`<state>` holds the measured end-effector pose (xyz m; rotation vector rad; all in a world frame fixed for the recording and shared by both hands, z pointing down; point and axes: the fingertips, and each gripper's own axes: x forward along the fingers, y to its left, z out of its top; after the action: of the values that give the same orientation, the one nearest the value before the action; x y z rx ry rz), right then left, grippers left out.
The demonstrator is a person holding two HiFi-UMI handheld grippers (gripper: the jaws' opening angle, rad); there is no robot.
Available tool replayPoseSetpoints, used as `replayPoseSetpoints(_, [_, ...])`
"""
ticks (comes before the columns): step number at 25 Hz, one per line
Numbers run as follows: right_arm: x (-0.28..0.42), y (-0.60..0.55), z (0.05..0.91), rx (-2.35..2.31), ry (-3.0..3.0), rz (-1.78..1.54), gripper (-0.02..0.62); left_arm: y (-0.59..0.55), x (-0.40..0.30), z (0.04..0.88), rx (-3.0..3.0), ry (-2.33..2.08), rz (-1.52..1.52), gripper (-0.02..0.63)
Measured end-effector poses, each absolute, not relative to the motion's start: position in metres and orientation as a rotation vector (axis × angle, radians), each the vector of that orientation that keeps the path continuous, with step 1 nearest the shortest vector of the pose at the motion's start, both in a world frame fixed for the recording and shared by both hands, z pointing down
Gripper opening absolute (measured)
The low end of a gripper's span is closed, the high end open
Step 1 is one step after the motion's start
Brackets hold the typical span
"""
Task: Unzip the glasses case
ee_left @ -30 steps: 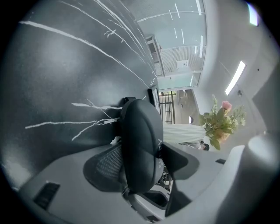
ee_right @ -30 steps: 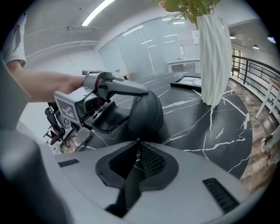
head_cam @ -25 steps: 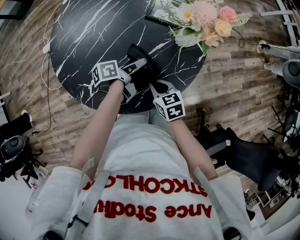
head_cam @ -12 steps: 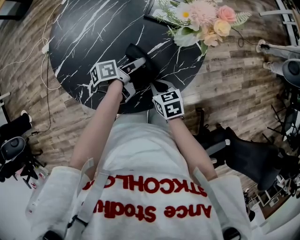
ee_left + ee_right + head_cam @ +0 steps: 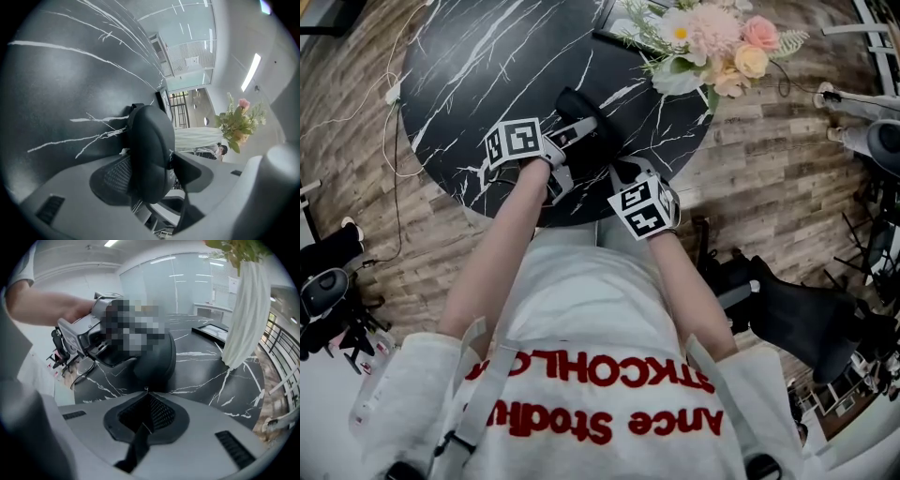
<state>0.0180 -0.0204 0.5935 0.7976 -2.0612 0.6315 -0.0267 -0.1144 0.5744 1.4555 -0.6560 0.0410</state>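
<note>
A black glasses case lies near the front edge of the round black marble table. My left gripper is shut on the case from the left. In the left gripper view the case fills the space between the left gripper's pads. My right gripper points steeply down at the case's near end. In the right gripper view its jaws are shut, a small silver zipper pull shows at their tips, and the case is just beyond. The left gripper shows there too.
A bouquet of flowers with white wrapping lies at the table's far right, beside a flat dark tray. The table's front edge is just under my grippers. A black office chair stands on the wood floor to the right.
The right gripper has rolled about its own axis, so its marker cube has turned and shifted slightly right. The left gripper and the case have stayed put.
</note>
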Motion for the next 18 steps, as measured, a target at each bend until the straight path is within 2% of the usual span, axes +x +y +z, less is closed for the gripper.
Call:
replayPoseSetpoints(13, [0.034,-0.059,0.581,0.486,-2.016,0.229,0.015,-0.112,-0.024,0.575,1.479,-0.583,0.116,0.284])
replayPoseSetpoints(18, [0.020,-0.035,0.580,0.457,-2.074,0.391,0.015,-0.102,-0.022,0.569,1.606,-0.524,0.250,0.293])
